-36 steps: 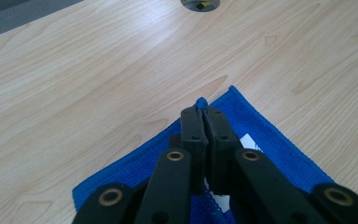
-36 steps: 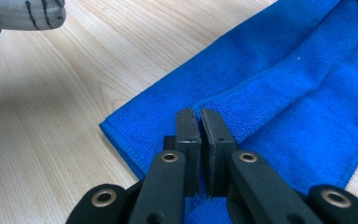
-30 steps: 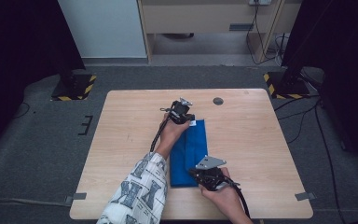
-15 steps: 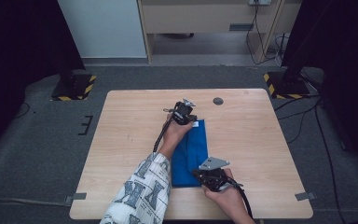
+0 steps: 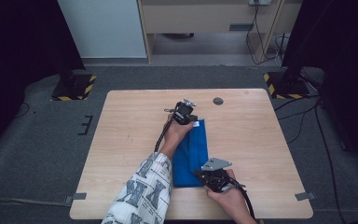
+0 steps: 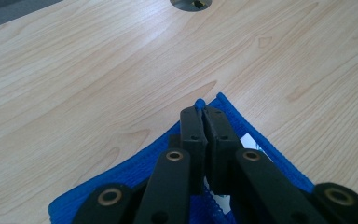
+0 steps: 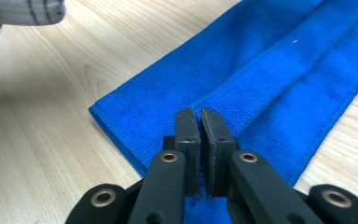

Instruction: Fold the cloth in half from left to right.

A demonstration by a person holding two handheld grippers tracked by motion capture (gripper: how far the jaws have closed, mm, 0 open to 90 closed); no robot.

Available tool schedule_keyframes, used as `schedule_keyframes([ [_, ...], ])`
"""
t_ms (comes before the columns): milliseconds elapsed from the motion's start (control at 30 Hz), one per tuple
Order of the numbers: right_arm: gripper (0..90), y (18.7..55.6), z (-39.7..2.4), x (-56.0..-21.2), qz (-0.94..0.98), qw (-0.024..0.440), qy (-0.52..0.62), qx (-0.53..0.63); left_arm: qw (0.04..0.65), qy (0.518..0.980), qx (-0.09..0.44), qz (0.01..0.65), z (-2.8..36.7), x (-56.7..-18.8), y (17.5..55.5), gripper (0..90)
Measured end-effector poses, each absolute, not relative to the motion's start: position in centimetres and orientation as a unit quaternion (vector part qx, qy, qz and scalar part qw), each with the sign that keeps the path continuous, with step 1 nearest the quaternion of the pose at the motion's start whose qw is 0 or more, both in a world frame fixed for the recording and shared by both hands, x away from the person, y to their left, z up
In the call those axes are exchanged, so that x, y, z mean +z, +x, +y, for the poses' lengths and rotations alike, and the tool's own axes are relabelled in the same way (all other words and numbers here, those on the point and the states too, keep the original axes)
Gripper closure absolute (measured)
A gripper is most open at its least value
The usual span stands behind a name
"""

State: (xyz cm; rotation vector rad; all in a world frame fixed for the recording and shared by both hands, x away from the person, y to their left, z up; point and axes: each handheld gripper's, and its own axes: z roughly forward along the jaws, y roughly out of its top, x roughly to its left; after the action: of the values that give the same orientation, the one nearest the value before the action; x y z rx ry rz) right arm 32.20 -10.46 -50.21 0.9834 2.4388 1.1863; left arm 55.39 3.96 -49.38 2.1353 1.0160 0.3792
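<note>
A blue towel (image 5: 191,154) lies folded into a long strip on the wooden table (image 5: 130,130), running from mid-table toward the front edge. My left gripper (image 5: 192,115) is at the strip's far end, jaws shut with a pinch of the blue towel's corner (image 6: 198,101) between the tips of the left gripper (image 6: 201,111). My right gripper (image 5: 201,175) is at the near end. In the right gripper view the right gripper (image 7: 199,114) is shut on the edge of the towel's (image 7: 261,70) top layer, which otherwise lies flat.
A round grey cable hole (image 5: 218,101) sits in the table beyond the left gripper, also seen as the hole (image 6: 191,3). A patterned sleeve (image 5: 144,191) crosses the front left of the towel. Bare wood lies to both sides. Black stands flank the table.
Both grippers have drifted slightly to the right, staying shut on the towel's two ends. The towel's shape is nearly the same.
</note>
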Motion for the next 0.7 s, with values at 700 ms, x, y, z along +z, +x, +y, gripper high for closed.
schedule_keyframes([
  [700,65.8,32.4,-11.9,-50.6,0.833,0.131,0.375,0.386,0.375,0.826,0.119,0.404,2.8,-49.5,55.2,77.9],
])
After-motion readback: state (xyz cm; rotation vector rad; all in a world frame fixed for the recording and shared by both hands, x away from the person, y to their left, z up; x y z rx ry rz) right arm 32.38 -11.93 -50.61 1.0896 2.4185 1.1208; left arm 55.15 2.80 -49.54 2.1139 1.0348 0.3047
